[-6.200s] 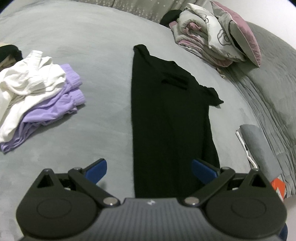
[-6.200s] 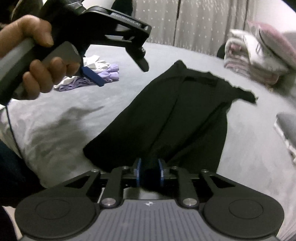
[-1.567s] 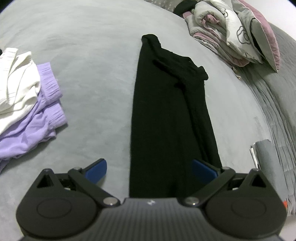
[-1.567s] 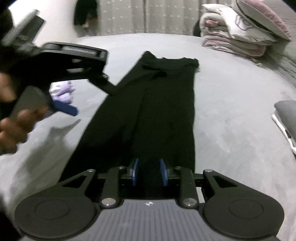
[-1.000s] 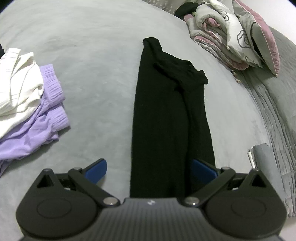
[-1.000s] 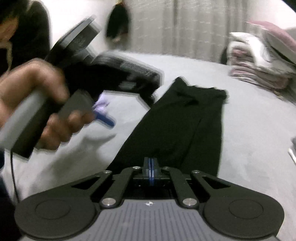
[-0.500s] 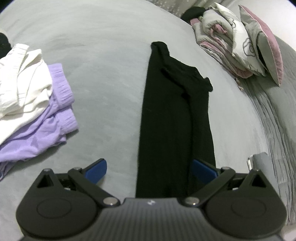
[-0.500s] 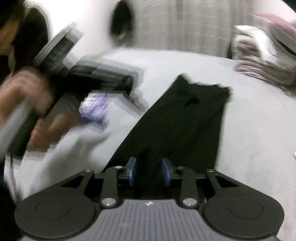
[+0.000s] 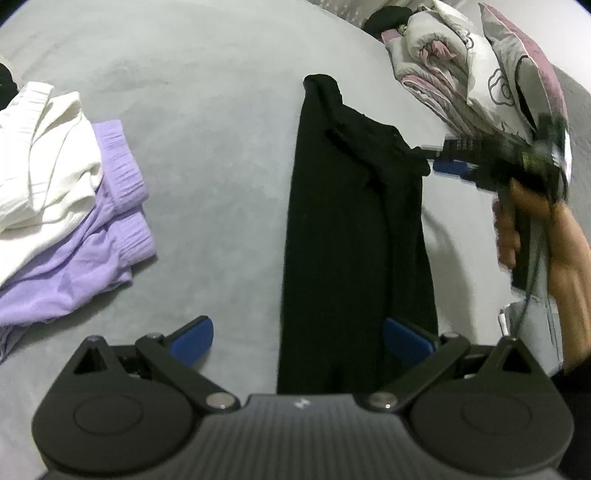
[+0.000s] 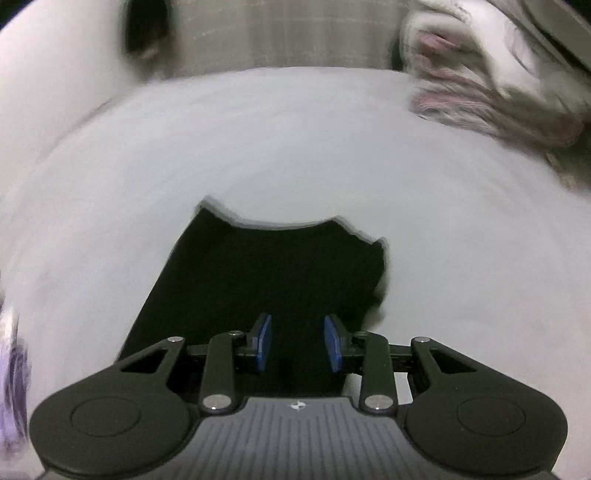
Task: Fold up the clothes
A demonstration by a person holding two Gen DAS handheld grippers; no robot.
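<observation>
A black garment [image 9: 354, 229], folded lengthwise into a long narrow strip, lies flat on the grey bed [image 9: 221, 129]. In the left wrist view my left gripper [image 9: 299, 338] is open above the strip's near end, its right pad over the cloth and its left pad over bare bed. A hand [image 9: 546, 236] holds my right gripper [image 9: 439, 157], blurred, at the strip's far right corner. In the right wrist view the right gripper [image 10: 298, 343] stands open above the garment's far end [image 10: 273, 273], with nothing between its pads.
A pile of white and lilac clothes [image 9: 55, 192] lies on the bed at the left. A rolled quilt and a pillow [image 9: 480, 74] sit at the far right. A grey flat item [image 9: 532, 321] rests at the right edge. Curtains [image 10: 280, 33] hang beyond the bed.
The right gripper has swung from the garment's near end to its far end and opened wider. The left gripper stayed open, drifting slightly left.
</observation>
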